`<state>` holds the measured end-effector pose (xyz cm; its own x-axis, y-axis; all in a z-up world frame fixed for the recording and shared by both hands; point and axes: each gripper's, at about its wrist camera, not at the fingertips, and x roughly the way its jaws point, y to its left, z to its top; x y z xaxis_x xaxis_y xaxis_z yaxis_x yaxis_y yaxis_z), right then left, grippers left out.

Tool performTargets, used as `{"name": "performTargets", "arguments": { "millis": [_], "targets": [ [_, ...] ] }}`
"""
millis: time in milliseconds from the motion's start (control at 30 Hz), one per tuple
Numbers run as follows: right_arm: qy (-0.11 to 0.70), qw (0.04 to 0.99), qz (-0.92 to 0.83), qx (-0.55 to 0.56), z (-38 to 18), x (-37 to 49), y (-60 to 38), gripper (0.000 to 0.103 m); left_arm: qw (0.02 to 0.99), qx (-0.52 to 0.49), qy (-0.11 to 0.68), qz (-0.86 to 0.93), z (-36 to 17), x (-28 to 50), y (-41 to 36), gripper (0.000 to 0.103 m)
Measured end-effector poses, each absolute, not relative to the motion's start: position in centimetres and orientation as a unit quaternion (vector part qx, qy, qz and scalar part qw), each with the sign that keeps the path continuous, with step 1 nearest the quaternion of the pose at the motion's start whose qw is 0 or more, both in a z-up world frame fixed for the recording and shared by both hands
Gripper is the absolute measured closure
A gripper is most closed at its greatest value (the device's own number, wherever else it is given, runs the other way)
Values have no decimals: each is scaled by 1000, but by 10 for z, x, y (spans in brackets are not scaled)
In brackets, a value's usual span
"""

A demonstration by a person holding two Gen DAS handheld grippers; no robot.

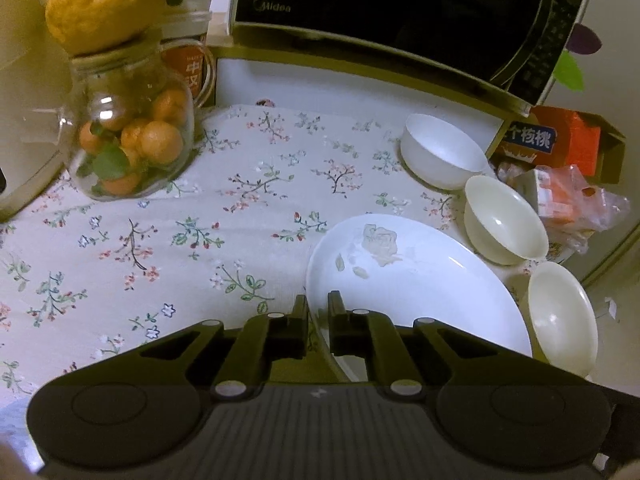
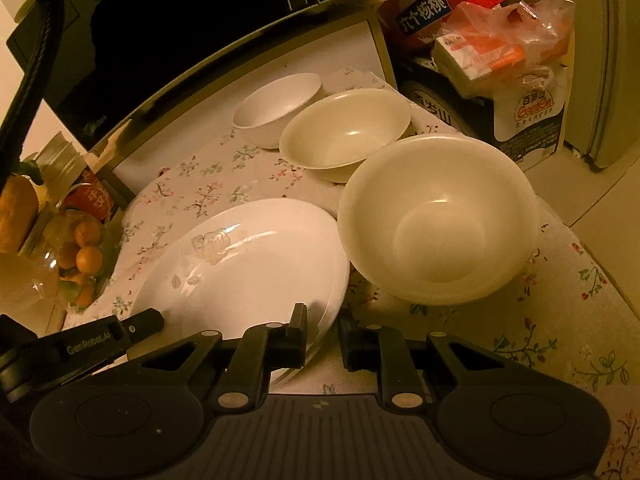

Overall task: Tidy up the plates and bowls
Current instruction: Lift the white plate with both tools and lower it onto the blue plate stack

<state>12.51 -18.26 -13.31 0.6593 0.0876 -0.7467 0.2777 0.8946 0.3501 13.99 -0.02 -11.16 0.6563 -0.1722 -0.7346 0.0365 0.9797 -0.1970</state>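
Observation:
A large white plate with a rose pattern lies on the floral tablecloth. My left gripper is shut on its near left rim, which runs between the two fingers. In the right wrist view my right gripper is shut on the near right rim of the same plate, and the left gripper shows at the plate's left edge. Three bowls stand in a row right of the plate: a white bowl at the far end, a cream bowl in the middle, and another cream bowl nearest.
A glass jar of small oranges with a yellow fruit on top stands at the far left. A black microwave spans the back. A red box, bagged packets and a drinks carton crowd the right, beyond the table's edge.

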Motion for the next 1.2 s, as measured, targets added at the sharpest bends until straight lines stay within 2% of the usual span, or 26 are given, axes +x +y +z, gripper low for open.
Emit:
{"name": "performTargets", "arguments": {
  "millis": [533,1200],
  "targets": [
    [395,895,-24,206,-115,110,-170,87,914,-81,395,-42,-92,115,13,96],
    [370,918,63,129,-66,61,-114,87,925,-135,356,8,-56,30,72,96]
  ]
}}
